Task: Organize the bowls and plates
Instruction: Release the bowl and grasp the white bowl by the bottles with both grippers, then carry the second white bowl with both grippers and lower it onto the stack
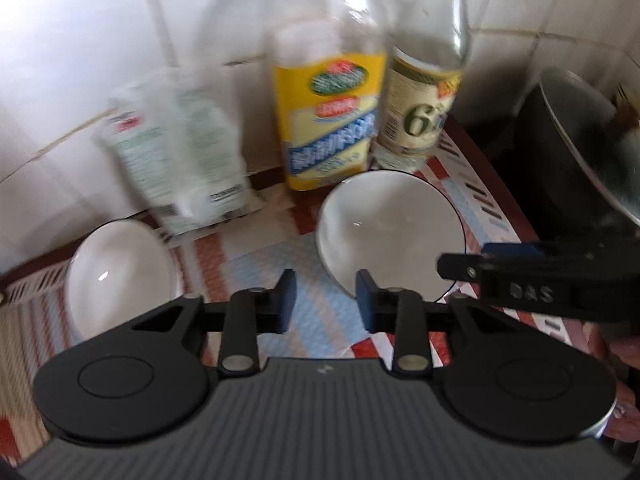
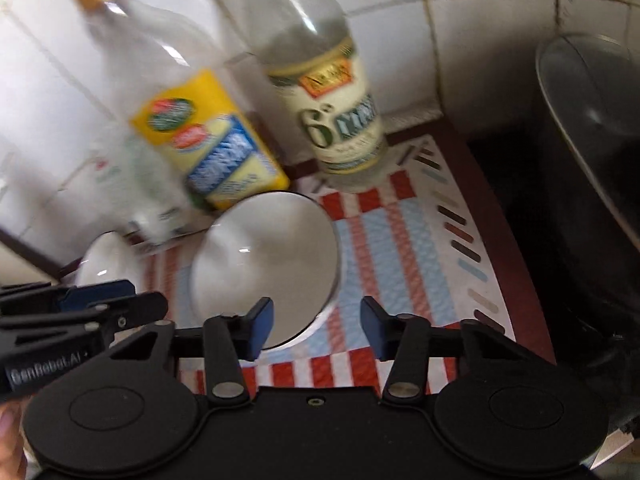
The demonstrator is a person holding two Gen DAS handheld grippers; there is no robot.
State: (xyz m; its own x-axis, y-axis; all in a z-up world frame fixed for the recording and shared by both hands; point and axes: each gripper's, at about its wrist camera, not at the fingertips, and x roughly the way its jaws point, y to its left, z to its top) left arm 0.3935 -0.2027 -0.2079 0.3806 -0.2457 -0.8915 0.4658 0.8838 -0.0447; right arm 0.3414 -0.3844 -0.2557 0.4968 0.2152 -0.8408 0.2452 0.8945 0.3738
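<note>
White bowl (image 1: 390,236) sits on the striped mat (image 1: 320,280) before your left tongs (image 1: 326,306) and right tongs (image 2: 318,328). Both pairs stand apart, gripping nothing. A second bowl (image 1: 120,272) lies left.

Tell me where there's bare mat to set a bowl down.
Free: the striped mat right of the larger bowl, up to the dark pot. Crowded: the back wall, with bottles and a pouch.
</note>
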